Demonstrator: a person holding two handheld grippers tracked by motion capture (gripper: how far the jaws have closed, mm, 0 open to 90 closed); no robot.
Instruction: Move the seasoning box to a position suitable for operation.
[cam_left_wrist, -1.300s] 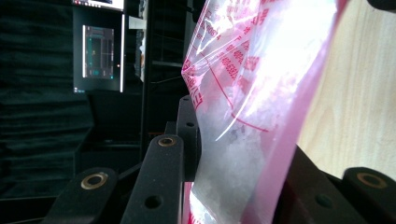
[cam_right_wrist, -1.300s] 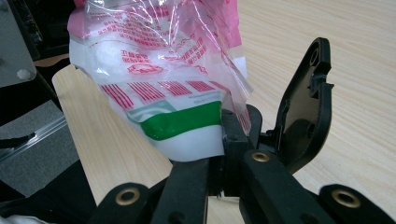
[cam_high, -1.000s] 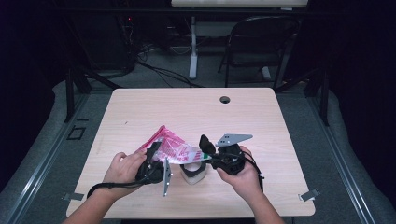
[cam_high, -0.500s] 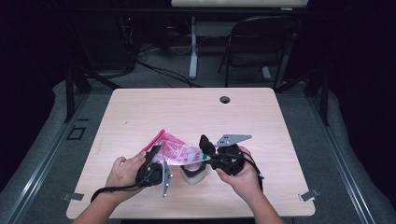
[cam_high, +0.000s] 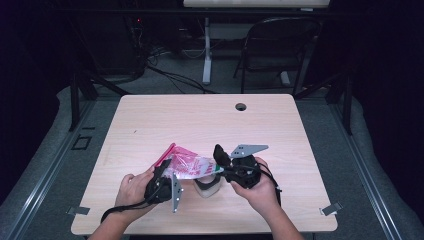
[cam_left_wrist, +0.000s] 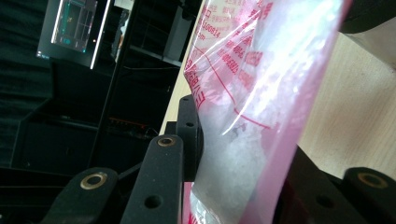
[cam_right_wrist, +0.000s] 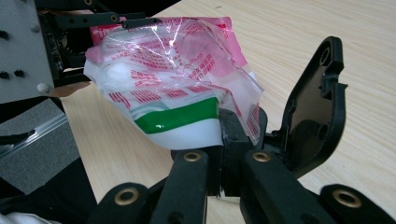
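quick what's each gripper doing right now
Left gripper: closed on the pink plastic bag.
Right gripper: closed on the bag's other end.

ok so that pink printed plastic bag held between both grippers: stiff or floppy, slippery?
Likely floppy: the bag is thin, creased film that sags between the left gripper and the right gripper. Probably slippery too, since the film is glossy with glare streaks. It seems light; white contents bunch at one end, so it may swing or shift if lifted by one corner.
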